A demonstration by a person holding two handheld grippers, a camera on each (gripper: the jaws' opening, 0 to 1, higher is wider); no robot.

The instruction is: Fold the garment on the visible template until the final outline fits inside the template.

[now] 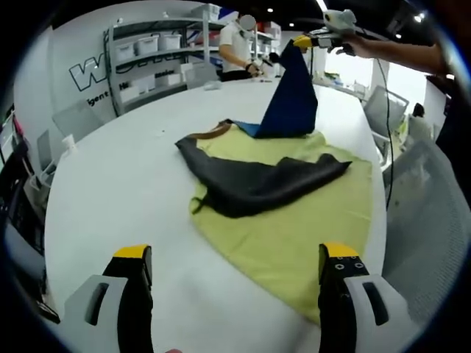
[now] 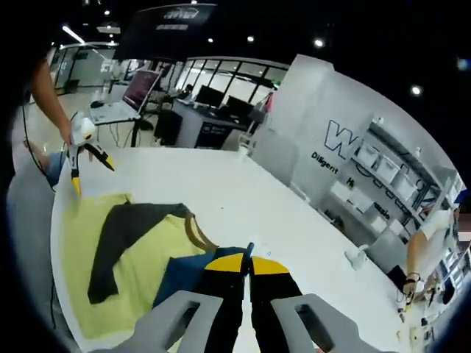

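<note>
A yellow-green template (image 1: 294, 235) lies on the white table (image 1: 125, 176). The garment rests on it, with a dark grey part (image 1: 257, 184) spread flat and a brown collar (image 1: 213, 131) at the far left. Its blue part (image 1: 291, 99) is pulled up into a peak, and my right gripper (image 1: 305, 43) is shut on the tip. In the right gripper view the jaws (image 2: 246, 259) pinch blue cloth (image 2: 180, 276) above the template (image 2: 81, 243). My left gripper (image 1: 235, 268) hovers open at the near edge of the template, holding nothing. It appears across the table as the left gripper (image 2: 90, 175).
Shelves with white bins (image 1: 147, 48) stand behind the table, and a person (image 1: 239, 44) works at its far end. A mesh chair (image 1: 427, 213) sits close on the right. Desks with monitors (image 2: 206, 95) lie beyond the table, and a small white object (image 2: 358, 257) stands near its edge.
</note>
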